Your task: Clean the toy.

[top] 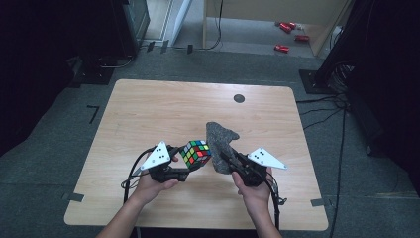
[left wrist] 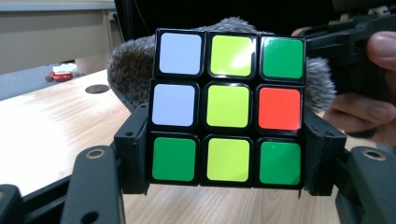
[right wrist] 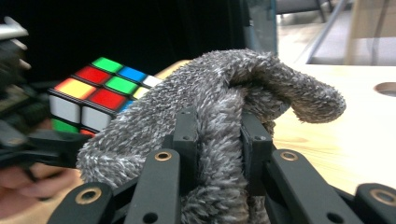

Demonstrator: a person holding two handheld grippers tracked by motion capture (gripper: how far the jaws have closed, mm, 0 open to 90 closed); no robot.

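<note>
A scrambled puzzle cube (top: 195, 153) (left wrist: 229, 108) with coloured stickers is held above the table, my left gripper (top: 187, 168) (left wrist: 229, 158) shut on its lower sides. Right beside it hangs a grey fuzzy cloth (top: 221, 144) (right wrist: 224, 116), pinched in my right gripper (top: 225, 161) (right wrist: 217, 140), which is shut on it. The cloth touches or nearly touches the cube's right face. In the left gripper view the cloth (left wrist: 128, 65) shows behind the cube. In the right gripper view the cube (right wrist: 98, 95) sits left of the cloth.
The wooden table (top: 148, 109) has a round dark cable hole (top: 239, 98) near its far edge. Red cans (top: 287, 34) lie on the floor beyond. Black stands and cables flank the table on both sides.
</note>
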